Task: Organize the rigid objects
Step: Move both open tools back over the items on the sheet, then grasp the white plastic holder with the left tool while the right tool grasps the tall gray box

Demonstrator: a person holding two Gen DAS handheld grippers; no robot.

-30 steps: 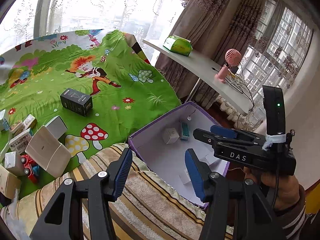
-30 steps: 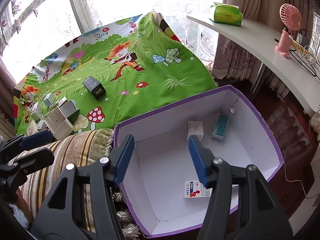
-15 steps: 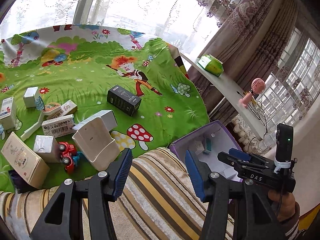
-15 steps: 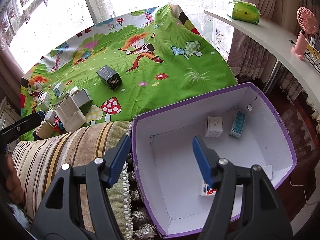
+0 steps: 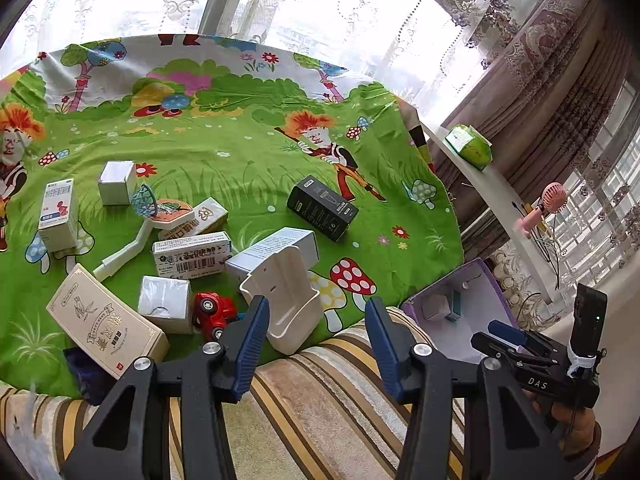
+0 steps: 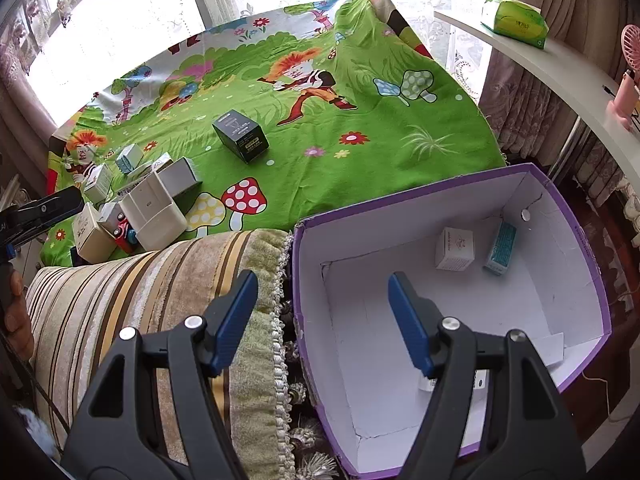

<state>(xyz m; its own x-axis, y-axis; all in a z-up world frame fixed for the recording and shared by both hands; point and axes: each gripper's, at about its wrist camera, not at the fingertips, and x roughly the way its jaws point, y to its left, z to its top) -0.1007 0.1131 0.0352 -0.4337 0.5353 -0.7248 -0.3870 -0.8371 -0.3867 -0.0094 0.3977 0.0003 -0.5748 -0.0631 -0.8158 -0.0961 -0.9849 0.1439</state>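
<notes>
My left gripper (image 5: 316,328) is open and empty above a striped cushion (image 5: 320,400), facing a pile of small boxes on a green cartoon cloth (image 5: 240,152). Nearest are a cream plastic holder (image 5: 286,300), a red toy car (image 5: 212,314), a beige box (image 5: 106,324) and a black box (image 5: 322,208). My right gripper (image 6: 322,316) is open and empty over the near-left rim of a purple storage box (image 6: 576,232). Inside lie a white carton (image 6: 455,249), a teal carton (image 6: 500,247) and a carton partly hidden by my right finger.
A white shelf (image 6: 560,60) on the right carries a green tissue pack (image 6: 516,20) and a pink fan (image 5: 544,208). Curtains and windows stand behind the cloth. The right gripper shows in the left wrist view (image 5: 504,334); the left one shows at the right wrist view's left edge (image 6: 44,208).
My left gripper has swung left from the purple box to face the pile of boxes. My right gripper has drifted left toward the box's near-left rim. Both stayed open.
</notes>
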